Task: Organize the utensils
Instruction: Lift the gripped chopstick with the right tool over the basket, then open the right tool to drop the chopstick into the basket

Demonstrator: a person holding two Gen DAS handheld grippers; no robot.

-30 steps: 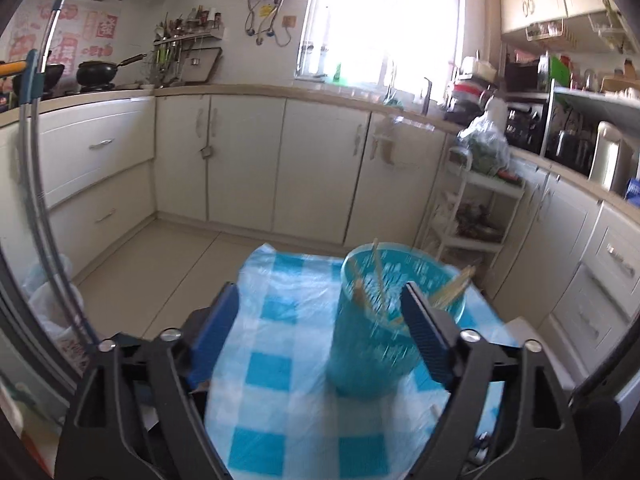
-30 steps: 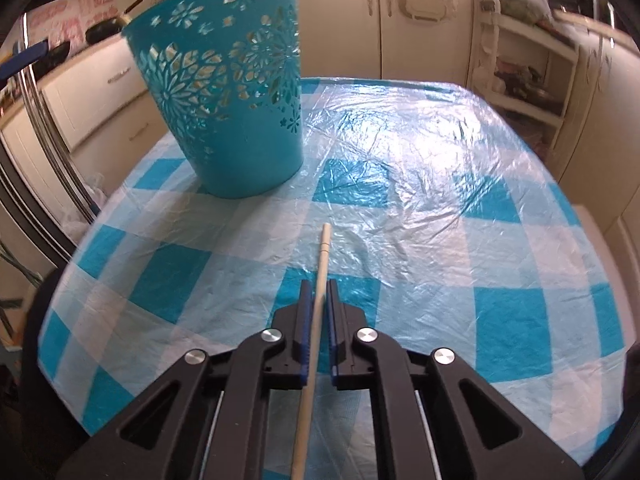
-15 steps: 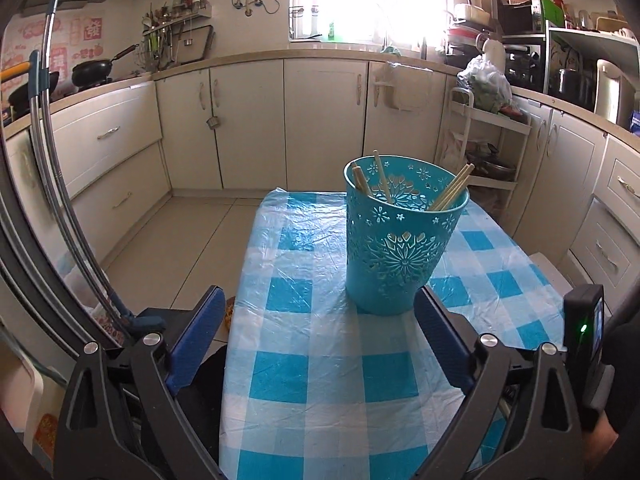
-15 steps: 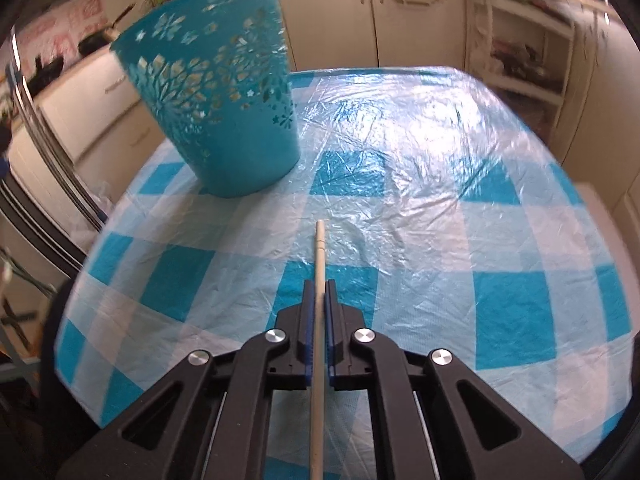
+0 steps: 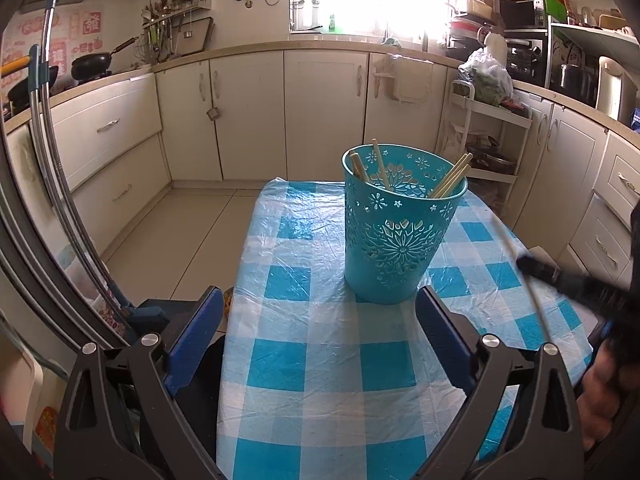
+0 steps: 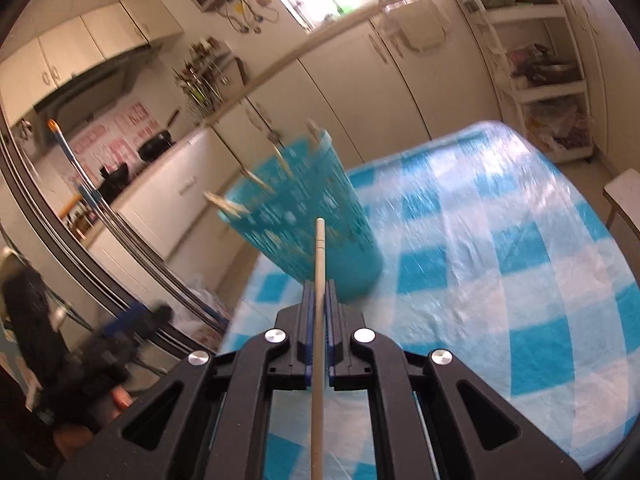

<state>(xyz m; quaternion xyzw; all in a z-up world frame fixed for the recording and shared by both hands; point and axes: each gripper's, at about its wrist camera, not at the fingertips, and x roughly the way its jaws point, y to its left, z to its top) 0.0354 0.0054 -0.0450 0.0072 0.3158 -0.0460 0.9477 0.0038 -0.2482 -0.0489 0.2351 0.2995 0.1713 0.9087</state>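
A teal cut-out holder (image 5: 398, 236) stands upright on the blue-and-white checked tablecloth (image 5: 328, 360), with several wooden chopsticks (image 5: 450, 178) leaning inside it. My left gripper (image 5: 320, 336) hangs open just short of the holder, nothing between its fingers. My right gripper (image 6: 319, 292) is shut on a pale chopstick (image 6: 320, 264) whose tip points at the blurred holder (image 6: 308, 220). In the left wrist view that right gripper (image 5: 532, 266) comes in blurred from the right, lifted off the cloth, its chopstick (image 5: 520, 268) slanting beside the holder.
Cream kitchen cabinets (image 5: 248, 112) ring the table. A white shelf trolley (image 5: 488, 140) stands behind the table at the right. Metal poles (image 5: 48, 168) lean at the left. A person's hand (image 5: 604, 380) shows at the lower right.
My right gripper has lifted the chopstick off the cloth and rolled, so the holder now looks tilted. My left gripper drew back from around the holder, jaws a little wider, then held still.
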